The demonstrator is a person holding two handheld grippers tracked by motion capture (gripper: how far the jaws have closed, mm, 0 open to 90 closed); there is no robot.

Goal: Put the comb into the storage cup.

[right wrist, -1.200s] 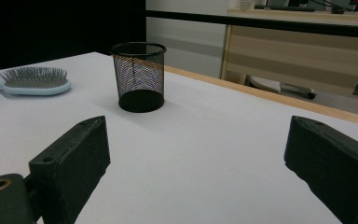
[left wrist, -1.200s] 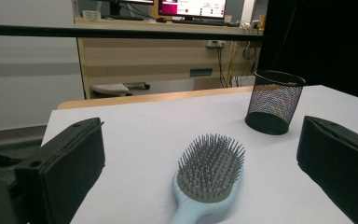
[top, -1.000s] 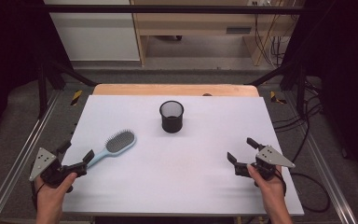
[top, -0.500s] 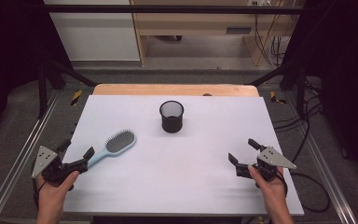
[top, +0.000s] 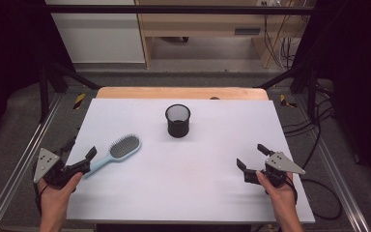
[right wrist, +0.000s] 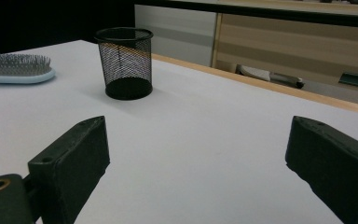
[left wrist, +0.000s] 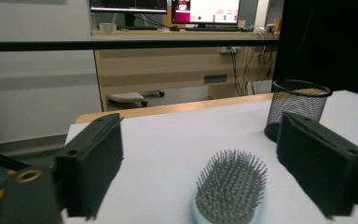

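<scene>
Near the desk's [top: 212, 193] near-left corner, the left gripper [top: 79, 162] sits low over the white top, held in a hand [top: 55, 195] that comes in from the near edge. Its jaws straddle the handle end of the brush [top: 118, 151]; they have just been closing in, yet the left gripper view shows both black fingers [left wrist: 93, 163] standing clear of the brush [left wrist: 228, 189], a strip of white desk between each pad and it, so nothing is pinched. The brush lies flat, bristles up, light blue in body. Its handle points toward the near-left corner and its head toward the desk's middle, and it sits in the left half, closer to the near edge than the far one.

Further right, near the middle of the far edge, a black mesh cup [top: 178, 120] stands upright, well apart from the brush. In the left gripper view the cup [left wrist: 298, 109] rises just beyond the right-hand finger.

Near the near-right corner, the right gripper [top: 252, 159] rests low in the other hand [top: 280, 193], its fingers [right wrist: 70, 163] spread wide with bare white desk between them. Its own view looks across the top to the cup [right wrist: 124, 63] and, at the far left, the brush head [right wrist: 16, 67].
</scene>
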